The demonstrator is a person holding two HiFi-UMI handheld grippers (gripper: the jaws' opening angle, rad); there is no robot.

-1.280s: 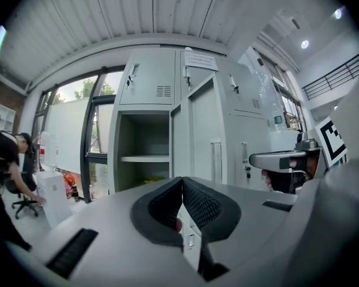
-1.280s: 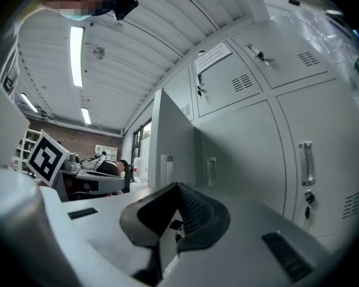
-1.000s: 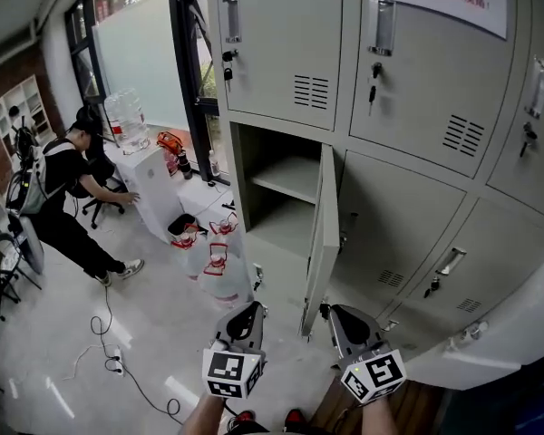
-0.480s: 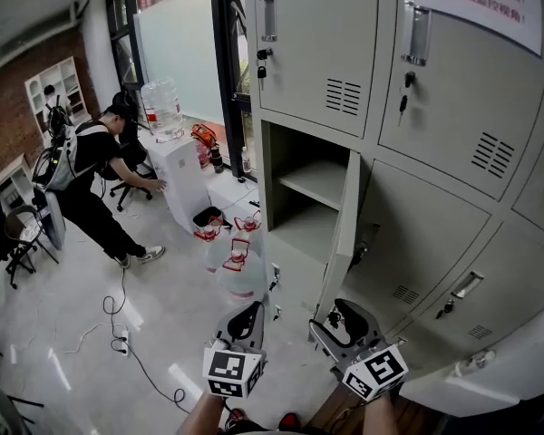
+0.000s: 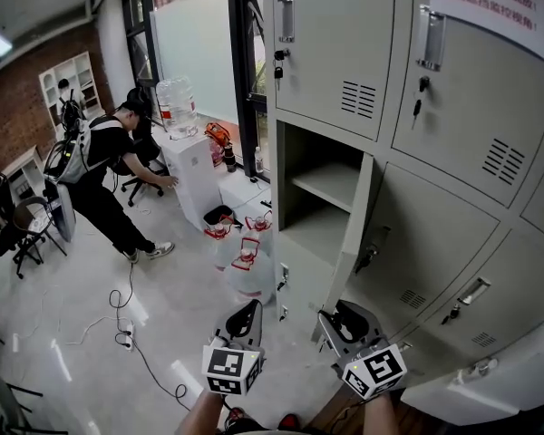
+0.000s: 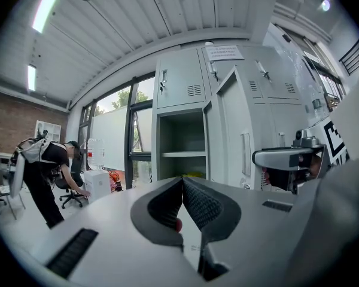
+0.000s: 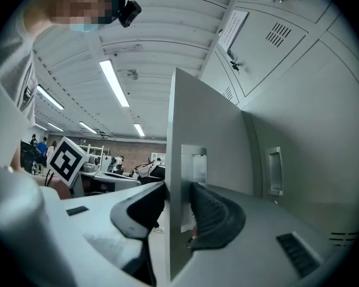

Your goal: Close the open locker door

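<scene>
The door point(image 5: 355, 234) of the middle locker point(image 5: 295, 166) stands ajar, swung out from hinges on its right, with its free edge towards the camera. Behind it the open compartment shows one bare shelf point(image 5: 331, 184).

The right hand-held gripper point(image 5: 343, 320) is at the door's lower free edge. Its jaws, which have just been closing, straddle that edge: one pad lies on the outer face, and the other looks to be on the inner face beside the latch plate point(image 7: 193, 160).

The left hand-held gripper point(image 5: 247, 314) hangs just left of the right one, clear of the door and aimed at the open compartment. Its jaws meet at the tips with nothing between them.

Further left on the floor, water jugs point(image 5: 245, 261) stand near the locker, and a person point(image 5: 104, 175) bends over a water dispenser point(image 5: 192, 170).
</scene>
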